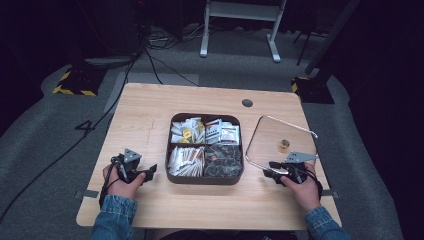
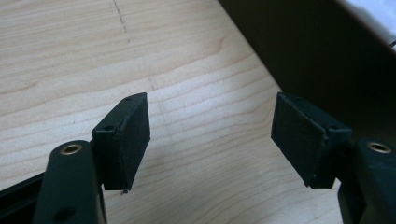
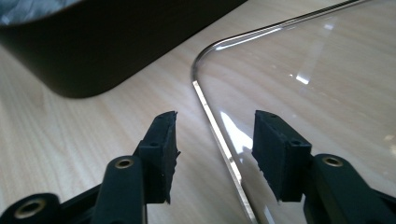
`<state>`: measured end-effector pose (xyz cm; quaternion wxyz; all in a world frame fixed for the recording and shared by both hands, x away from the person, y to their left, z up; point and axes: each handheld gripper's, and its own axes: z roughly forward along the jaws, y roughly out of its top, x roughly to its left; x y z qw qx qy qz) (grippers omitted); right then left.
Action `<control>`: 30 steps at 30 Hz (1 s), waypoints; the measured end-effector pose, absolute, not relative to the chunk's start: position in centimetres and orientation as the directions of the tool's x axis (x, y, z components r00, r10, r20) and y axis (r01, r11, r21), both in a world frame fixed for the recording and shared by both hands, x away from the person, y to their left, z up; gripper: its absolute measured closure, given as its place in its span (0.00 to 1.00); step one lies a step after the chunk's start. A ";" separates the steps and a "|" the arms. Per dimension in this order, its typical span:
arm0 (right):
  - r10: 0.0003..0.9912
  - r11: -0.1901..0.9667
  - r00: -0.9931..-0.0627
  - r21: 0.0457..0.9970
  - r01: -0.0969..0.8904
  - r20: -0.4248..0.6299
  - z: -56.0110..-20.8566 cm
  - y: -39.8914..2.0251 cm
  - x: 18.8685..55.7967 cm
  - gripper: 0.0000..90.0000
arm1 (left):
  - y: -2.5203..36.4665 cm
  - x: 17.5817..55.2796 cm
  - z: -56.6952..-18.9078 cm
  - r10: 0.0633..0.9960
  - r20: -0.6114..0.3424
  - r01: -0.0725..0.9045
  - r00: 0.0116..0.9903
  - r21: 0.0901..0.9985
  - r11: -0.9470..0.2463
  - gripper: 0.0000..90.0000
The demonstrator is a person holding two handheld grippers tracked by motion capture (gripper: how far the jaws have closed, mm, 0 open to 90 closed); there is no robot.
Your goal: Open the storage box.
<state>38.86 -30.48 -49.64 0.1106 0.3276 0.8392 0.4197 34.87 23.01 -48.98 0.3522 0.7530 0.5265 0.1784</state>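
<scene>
Lying flat on the table [image 1: 150,200], the clear glass lid [image 3: 317,84] has its near edge running up between the right gripper's [image 3: 215,154] spread jaws, pads not touching, dark compartment box [image 3: 116,42] ahead-left.

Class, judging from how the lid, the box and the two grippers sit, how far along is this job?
Done: the glass lid is off the box and lies flat on the table to its right. In hand: the right gripper straddles the lid's near edge, pads not yet pressing. The left gripper waits open beside the box. Left: probably gripping the lid and moving it.
</scene>
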 end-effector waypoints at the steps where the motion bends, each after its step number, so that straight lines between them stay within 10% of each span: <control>1: 0.631 0.444 -0.771 0.775 0.450 0.086 -49.8 -30.2 38.7 0.59 | 23.0 34.8 -48.6 0.918 -0.121 0.667 0.378 0.723 -0.179 0.32; 30: 0.558 0.541 -0.830 0.760 0.360 -0.004 -50.4 -27.0 37.1 0.48 | 20.7 35.3 -44.3 0.902 -0.126 0.631 0.412 0.754 -0.182 0.33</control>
